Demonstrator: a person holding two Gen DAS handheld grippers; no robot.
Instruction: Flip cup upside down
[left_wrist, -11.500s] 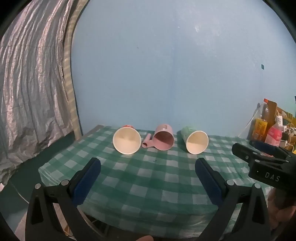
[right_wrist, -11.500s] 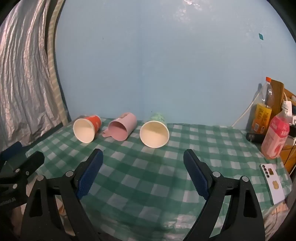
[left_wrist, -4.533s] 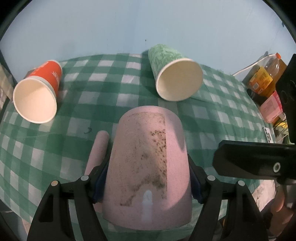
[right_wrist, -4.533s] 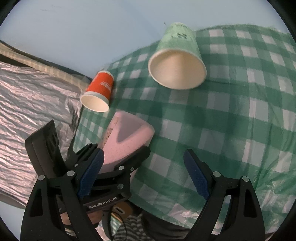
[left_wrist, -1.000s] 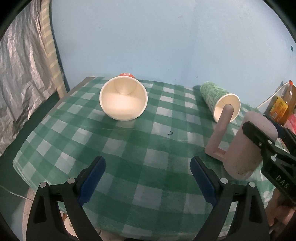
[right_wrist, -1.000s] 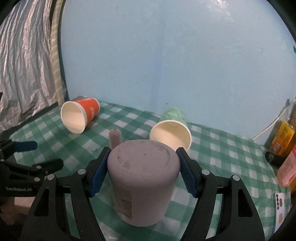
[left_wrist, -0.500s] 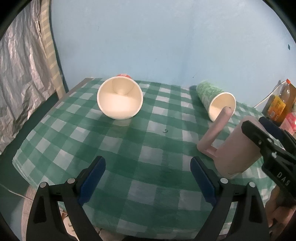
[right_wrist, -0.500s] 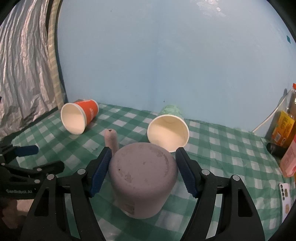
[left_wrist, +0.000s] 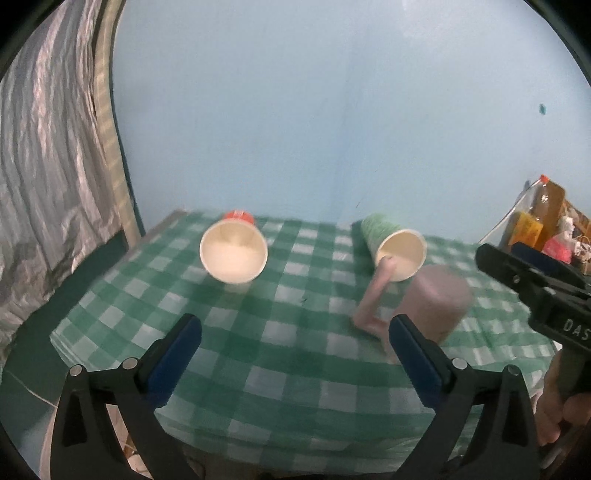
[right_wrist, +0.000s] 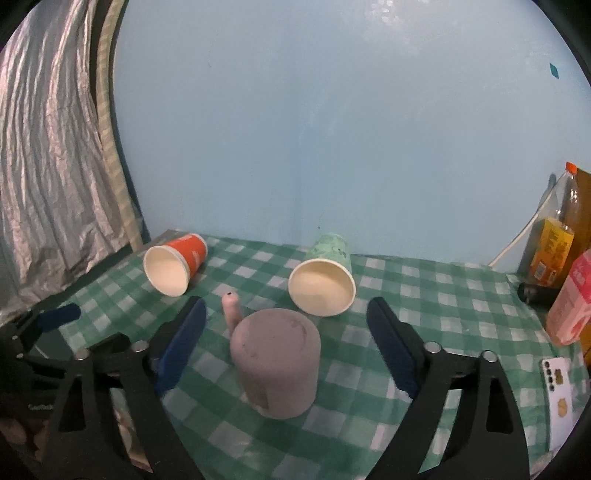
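On the green-and-white checked tablecloth (right_wrist: 424, 295) stands the pink mug (right_wrist: 275, 369), mouth down, its flat matte base facing up and its rounded handle (right_wrist: 232, 312) sticking out on the far-left side; the mug is a squat cylinder with a dull, slightly speckled surface; the right gripper (right_wrist: 284, 343) frames the mug with its blue-padded black fingers spread wide, clear of the mug's sides; the left gripper (left_wrist: 295, 354) hovers to the left of the mug, likewise spread wide and gripping nothing; beyond the mug and just right of it lies a green patterned paper cup (right_wrist: 325, 280) on its side, cream inside, open mouth towards us; beyond the mug and well to its left lies an orange paper cup (right_wrist: 177, 264), also on its side; far right of the mug stand a plastic bottle of orange drink (right_wrist: 554, 243) and a pink bottle (right_wrist: 570, 302); a white phone (right_wrist: 559, 391) lies flat near the cloth's edge.
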